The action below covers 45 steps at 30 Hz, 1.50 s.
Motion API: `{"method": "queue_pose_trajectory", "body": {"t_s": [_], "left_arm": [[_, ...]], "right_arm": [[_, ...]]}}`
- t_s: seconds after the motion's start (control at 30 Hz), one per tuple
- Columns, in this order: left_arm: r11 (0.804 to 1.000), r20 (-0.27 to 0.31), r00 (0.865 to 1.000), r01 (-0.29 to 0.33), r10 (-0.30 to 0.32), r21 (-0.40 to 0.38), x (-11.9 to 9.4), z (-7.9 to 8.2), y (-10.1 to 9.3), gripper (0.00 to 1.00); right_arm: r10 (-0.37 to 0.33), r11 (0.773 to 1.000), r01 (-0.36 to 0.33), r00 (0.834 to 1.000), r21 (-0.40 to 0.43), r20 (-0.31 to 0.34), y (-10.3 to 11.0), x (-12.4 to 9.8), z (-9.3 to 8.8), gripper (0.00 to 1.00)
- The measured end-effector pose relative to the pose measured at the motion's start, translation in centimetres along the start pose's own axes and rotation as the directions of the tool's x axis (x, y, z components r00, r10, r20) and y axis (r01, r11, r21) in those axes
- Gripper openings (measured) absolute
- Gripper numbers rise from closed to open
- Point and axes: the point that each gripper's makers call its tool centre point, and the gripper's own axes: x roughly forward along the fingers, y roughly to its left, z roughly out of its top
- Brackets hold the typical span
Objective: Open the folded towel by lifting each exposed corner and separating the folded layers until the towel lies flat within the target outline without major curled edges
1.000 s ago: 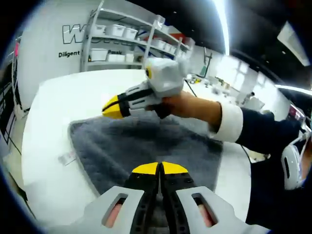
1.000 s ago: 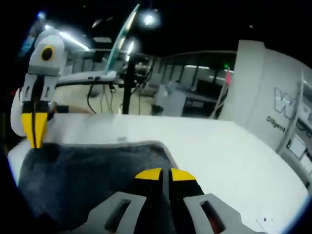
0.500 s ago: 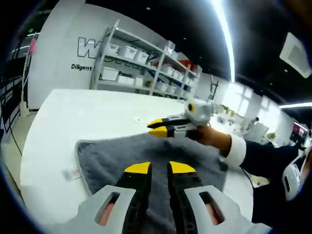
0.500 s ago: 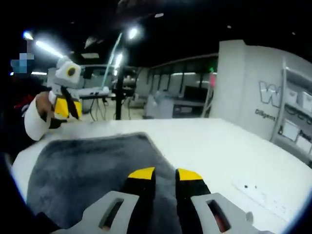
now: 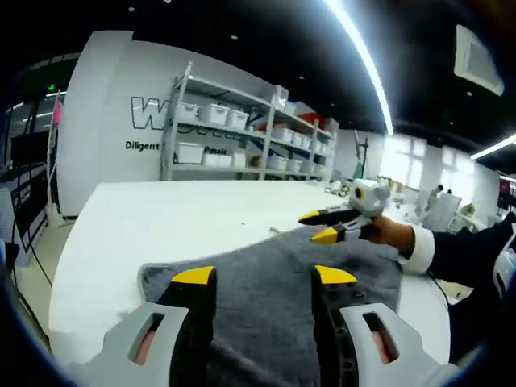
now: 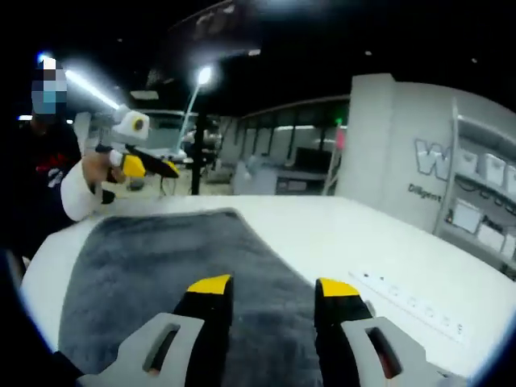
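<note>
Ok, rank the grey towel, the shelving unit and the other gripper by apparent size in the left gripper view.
1. Grey towel, nearest the camera.
2. Shelving unit, distant, so truly bigger than it looks.
3. Right gripper, smallest.

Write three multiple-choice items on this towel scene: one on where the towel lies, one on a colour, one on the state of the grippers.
1. The towel lies on:
A. the white table
B. a shelf
C. the floor

2. The towel's colour is:
A. red
B. grey
C. green

3. The left gripper and right gripper are:
A. both shut on the towel
B. one open, one shut
C. both open

Answers: 1 A, it is spread on the tabletop; 2 B, grey pile in both views; 3 C, each pair of jaws stands apart with nothing between.
</note>
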Motion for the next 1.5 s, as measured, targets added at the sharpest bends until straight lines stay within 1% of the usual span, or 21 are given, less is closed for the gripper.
{"method": "queue_pose_trajectory", "body": {"t_s": [0.03, 0.07, 0.13, 0.2, 0.3, 0.4, 0.47, 0.5, 0.57, 0.6, 0.67, 0.7, 0.73, 0.9, 0.97, 1.07, 1.2, 1.27, 1.33, 1.4, 1.5], "left_arm": [[1.000, 0.016, 1.000, 0.006, -0.006, -0.026, 0.0, 0.1, -0.4, 0.54], [0.999, 0.000, 1.000, 0.016, -0.016, -0.041, 0.1, -0.1, -0.7, 0.56], [0.999, 0.001, 0.999, 0.034, -0.034, -0.037, 0.3, -0.2, -1.5, 0.57], [0.998, -0.005, 0.999, 0.047, -0.047, -0.039, 0.4, -0.5, -2.0, 0.58], [0.997, -0.008, 0.998, 0.059, -0.059, -0.050, 0.4, -0.9, -3.2, 0.66], [0.999, 0.011, 0.999, 0.042, -0.042, -0.025, 0.2, -0.8, -3.9, 0.73], [0.999, 0.037, 0.999, 0.035, -0.035, 0.001, 0.0, -0.3, -4.4, 0.79], [0.999, 0.050, 0.998, 0.033, -0.034, 0.024, -0.1, -0.2, -5.1, 0.82], [0.999, 0.048, 0.998, 0.032, -0.034, 0.028, -0.2, -0.3, -5.8, 0.88], [0.999, 0.050, 0.998, 0.028, -0.029, 0.037, -0.3, -0.4, -6.5, 0.89], [0.999, 0.052, 0.998, 0.026, -0.028, 0.041, -0.3, -0.4, -6.7, 0.90], [0.999, 0.068, 0.997, 0.029, -0.032, 0.040, -0.5, -0.3, -7.3, 0.90], [0.999, 0.084, 0.996, 0.032, -0.035, 0.039, -0.7, -0.2, -7.8, 0.90], [0.997, 0.123, 0.990, 0.073, -0.075, 0.016, -1.1, -0.6, -8.8, 0.89], [0.998, 0.133, 0.989, 0.067, -0.066, 0.002, -1.3, -1.1, -8.6, 0.88], [0.999, 0.089, 0.995, 0.035, -0.038, 0.034, -1.1, -1.8, -8.2, 0.88], [0.998, 0.089, 0.996, 0.015, -0.020, 0.067, -1.4, -1.5, -8.7, 0.88], [0.998, 0.099, 0.995, 0.012, -0.019, 0.067, -1.5, -1.0, -9.0, 0.89], [0.998, 0.098, 0.995, 0.016, -0.021, 0.054, -1.6, -0.7, -9.6, 0.92], [0.999, 0.078, 0.997, 0.010, -0.014, 0.047, -1.7, -0.7, -10.1, 0.95], [0.998, 0.071, 0.997, -0.005, 0.000, 0.066, -1.8, -0.8, -10.7, 0.99]], "right_arm": [[-0.004, 1.000, 0.004, 1.000, 0.002, 0.003, 0.0, -0.8, 0.0, 0.40], [-0.007, 1.000, 0.006, 1.000, 0.010, 0.011, 0.0, -1.5, 0.1, 0.40], [-0.013, 1.000, 0.012, 1.000, 0.027, 0.011, 0.1, -2.9, -0.1, 0.39], [-0.019, 0.999, 0.019, 1.000, 0.026, 0.015, 0.2, -3.8, -0.1, 0.44], [-0.042, 0.999, 0.042, 0.998, 0.003, 0.036, 0.3, -6.1, 0.1, 0.50], [-0.065, 0.997, 0.066, 0.997, -0.025, 0.033, 0.5, -8.3, 0.3, 0.58], [-0.073, 0.997, 0.074, 0.997, -0.033, 0.031, 0.2, -9.0, 0.4, 0.63], [-0.088, 0.995, 0.090, 0.995, -0.052, 0.040, 0.1, -10.2, 0.6, 0.64], [-0.095, 0.994, 0.097, 0.995, -0.057, 0.044, 0.2, -11.2, 0.7, 0.67], [-0.109, 0.992, 0.111, 0.993, -0.052, 0.047, 0.5, -12.4, 0.7, 0.67], [-0.118, 0.992, 0.120, 0.992, -0.044, 0.041, 0.4, -12.7, 0.5, 0.68], [-0.123, 0.991, 0.125, 0.992, -0.040, 0.039, 0.4, -12.9, 0.5, 0.68], [-0.163, 0.986, 0.164, 0.986, -0.021, 0.037, 0.6, -15.5, 0.0, 0.69], [-0.209, 0.978, 0.209, 0.976, 0.012, 0.062, 0.5, -18.6, -0.5, 0.80], [-0.238, 0.971, 0.237, 0.968, 0.016, 0.077, 0.7, -19.9, -0.6, 0.83], [-0.255, 0.967, 0.254, 0.963, 0.022, 0.089, 1.0, -21.1, -0.9, 0.85], [-0.275, 0.961, 0.273, 0.957, 0.041, 0.096, 1.2, -22.5, -1.3, 0.88], [-0.267, 0.963, 0.265, 0.961, 0.041, 0.078, 1.5, -22.9, -1.3, 0.90], [-0.270, 0.963, 0.268, 0.960, 0.033, 0.076, 1.8, -23.4, -1.2, 0.92], [-0.277, 0.961, 0.275, 0.958, 0.034, 0.068, 1.9, -23.9, -1.3, 0.93], [-0.277, 0.960, 0.274, 0.960, 0.051, 0.047, 2.0, -24.5, -2.0, 0.96]]}}
